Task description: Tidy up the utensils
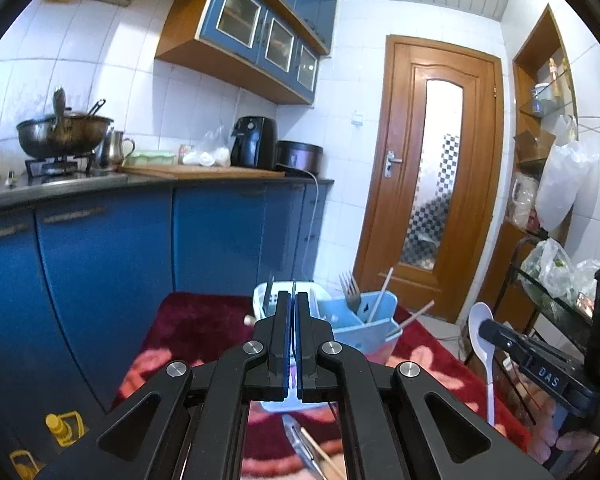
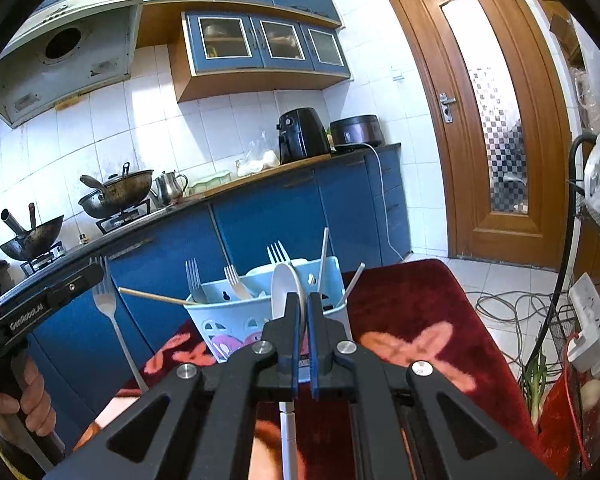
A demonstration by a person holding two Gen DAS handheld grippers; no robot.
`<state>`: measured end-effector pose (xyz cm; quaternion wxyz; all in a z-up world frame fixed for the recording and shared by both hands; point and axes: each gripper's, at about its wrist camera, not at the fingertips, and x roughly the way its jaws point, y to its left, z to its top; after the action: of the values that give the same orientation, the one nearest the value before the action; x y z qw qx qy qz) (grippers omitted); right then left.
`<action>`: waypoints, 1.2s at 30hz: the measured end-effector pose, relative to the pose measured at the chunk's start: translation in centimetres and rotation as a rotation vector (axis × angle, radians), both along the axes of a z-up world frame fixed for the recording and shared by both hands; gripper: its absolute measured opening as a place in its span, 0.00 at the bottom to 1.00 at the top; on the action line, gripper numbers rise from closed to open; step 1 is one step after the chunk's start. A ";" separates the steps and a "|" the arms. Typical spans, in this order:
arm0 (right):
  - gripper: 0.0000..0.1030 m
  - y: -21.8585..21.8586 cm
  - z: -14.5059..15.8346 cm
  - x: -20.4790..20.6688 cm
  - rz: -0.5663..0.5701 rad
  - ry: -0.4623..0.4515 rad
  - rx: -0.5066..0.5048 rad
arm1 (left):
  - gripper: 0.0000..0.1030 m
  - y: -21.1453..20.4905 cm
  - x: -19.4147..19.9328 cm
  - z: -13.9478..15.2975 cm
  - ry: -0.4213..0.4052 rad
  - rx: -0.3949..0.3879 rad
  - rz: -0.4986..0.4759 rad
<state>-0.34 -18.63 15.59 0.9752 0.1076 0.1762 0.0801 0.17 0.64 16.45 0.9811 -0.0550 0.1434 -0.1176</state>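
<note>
We carry a white spoon (image 2: 283, 292) clamped in the right gripper (image 2: 305, 312) and a fork (image 2: 105, 304) pinched in the left gripper (image 1: 293, 308); next, we judge, both drop into the blue caddy (image 2: 236, 320).

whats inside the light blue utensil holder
The light blue utensil holder holds forks and chopsticks, standing up. Its walls and the white spoon hide the lower contents.

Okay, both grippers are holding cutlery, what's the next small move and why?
Probably carry the right gripper forward over the blue caddy and lower its white spoon in. The spoon is clamped upright and short of the caddy, while the left gripper holds a fork off to the side.
</note>
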 end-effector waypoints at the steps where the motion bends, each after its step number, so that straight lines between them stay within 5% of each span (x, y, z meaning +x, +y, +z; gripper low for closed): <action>1: 0.05 0.0 0.2 0.1 0.001 -0.003 -0.001 | 0.01 -0.1 0.2 0.3 -0.005 0.001 0.002; 21: 0.05 0.4 2.8 2.8 0.017 -0.056 -0.026 | 0.01 -0.8 6.4 6.4 -0.146 0.071 0.141; 36: 0.05 0.0 3.9 6.7 -0.017 -0.100 -0.015 | 0.01 -2.3 11.8 3.6 -0.163 0.134 0.266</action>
<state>6.39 -18.59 19.51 0.9842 0.0978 0.1267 0.0759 11.93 -1.63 20.04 0.9979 0.0016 0.0625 0.0191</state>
